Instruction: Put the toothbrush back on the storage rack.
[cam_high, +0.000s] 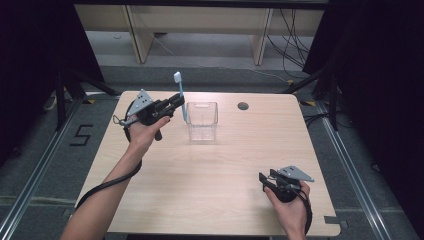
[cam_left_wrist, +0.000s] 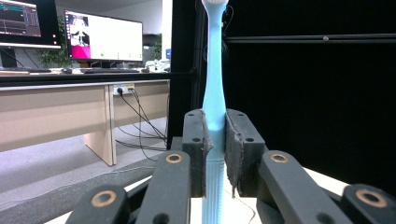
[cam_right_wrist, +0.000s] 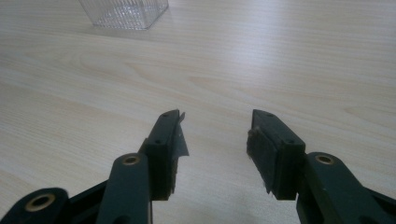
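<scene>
Upper left of the high view, left gripper (cam_high: 179, 100) clamping upright blue toothbrush (cam_high: 180, 95) beside clear cup (cam_high: 202, 120), right gripper (cam_high: 264, 181) lower right, jaws wide, empty.

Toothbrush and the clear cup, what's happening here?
A person works at a wooden table with a gripper in each hand. The left gripper is shut on a light blue toothbrush, held upright with the bristle end on top, just left of the clear plastic cup in the high view. It is not in the cup yet. The right gripper has its jaws open with nothing between them, low over the table's near right corner.
</scene>
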